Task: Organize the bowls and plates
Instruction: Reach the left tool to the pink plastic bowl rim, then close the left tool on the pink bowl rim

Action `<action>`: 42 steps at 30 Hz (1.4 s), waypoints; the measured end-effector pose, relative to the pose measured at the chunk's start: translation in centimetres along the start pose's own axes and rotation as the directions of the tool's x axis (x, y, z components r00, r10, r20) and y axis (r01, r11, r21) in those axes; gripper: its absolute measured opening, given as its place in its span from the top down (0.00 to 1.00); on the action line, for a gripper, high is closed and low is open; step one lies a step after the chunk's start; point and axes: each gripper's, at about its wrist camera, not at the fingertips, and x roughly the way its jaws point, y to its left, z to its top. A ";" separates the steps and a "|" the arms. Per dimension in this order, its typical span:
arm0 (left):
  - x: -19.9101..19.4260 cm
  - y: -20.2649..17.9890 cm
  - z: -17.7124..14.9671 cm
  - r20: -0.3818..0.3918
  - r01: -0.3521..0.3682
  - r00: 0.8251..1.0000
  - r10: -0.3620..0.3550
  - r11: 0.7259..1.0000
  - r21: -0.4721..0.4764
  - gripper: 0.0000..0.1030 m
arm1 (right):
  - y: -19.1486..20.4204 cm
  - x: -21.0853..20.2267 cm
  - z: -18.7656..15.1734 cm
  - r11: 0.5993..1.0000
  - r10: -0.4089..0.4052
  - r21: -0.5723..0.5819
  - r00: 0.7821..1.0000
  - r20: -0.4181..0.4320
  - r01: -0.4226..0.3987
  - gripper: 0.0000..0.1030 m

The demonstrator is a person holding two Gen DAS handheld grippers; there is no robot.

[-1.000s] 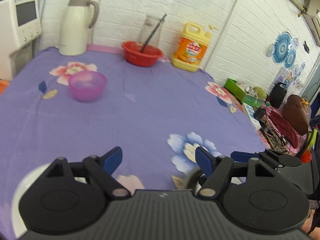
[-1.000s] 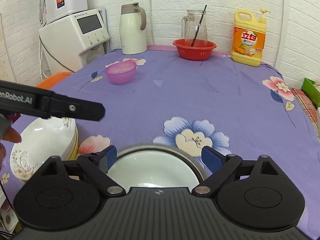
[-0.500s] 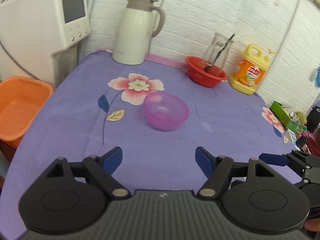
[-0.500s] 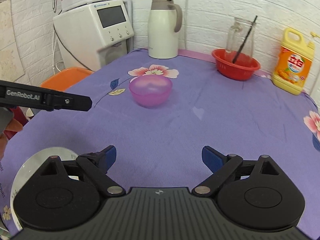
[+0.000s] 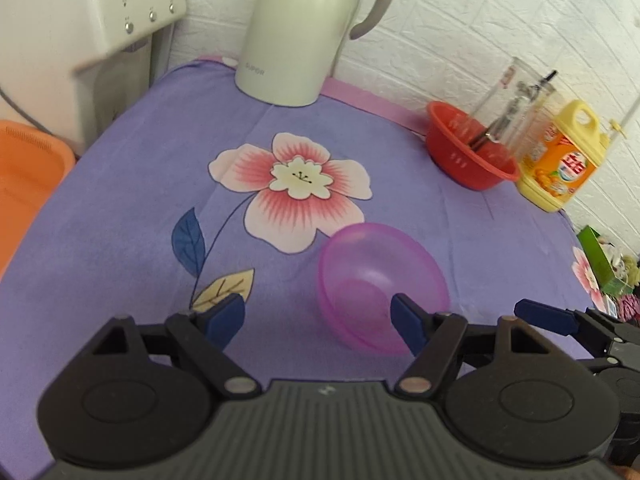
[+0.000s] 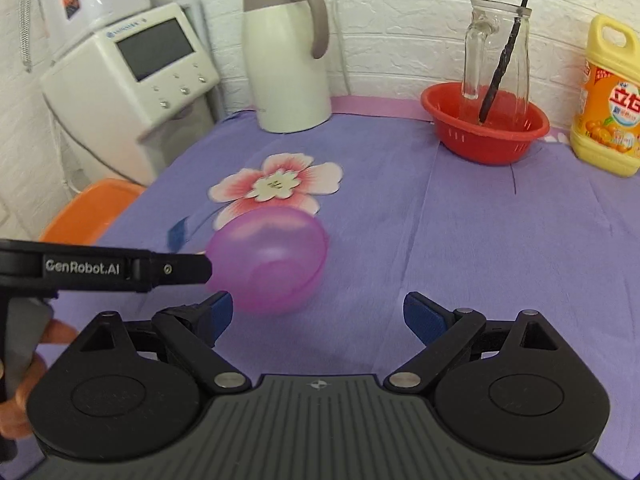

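Both tools are closing in on the purple bowl (image 5: 382,286) on the flowered cloth (image 5: 120,240), so the step in hand looks like the reach to pick it up. The left gripper (image 5: 318,322) stands wide and empty, its right finger at the near rim (touching, I cannot say). The right gripper (image 6: 318,314) is also wide and empty, with the bowl ahead near its left finger; next, one finger must slip inside the rim.
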 end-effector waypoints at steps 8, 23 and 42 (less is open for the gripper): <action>4.0 1.1 0.9 -0.027 -0.052 0.998 0.051 0.999 -0.014 0.29 | -0.1 5.6 0.6 1.000 -0.018 0.005 0.997 -0.070 0.018 0.00; 4.7 0.2 0.3 0.020 -0.056 0.998 0.054 0.997 0.062 0.29 | 0.0 7.9 0.5 0.999 -0.049 -0.027 0.997 -0.067 0.047 0.00; 4.9 -1.3 -0.5 0.017 0.025 1.000 -0.026 0.997 0.068 0.63 | 1.6 6.5 0.1 0.997 0.031 -0.064 0.998 -0.061 -0.035 0.09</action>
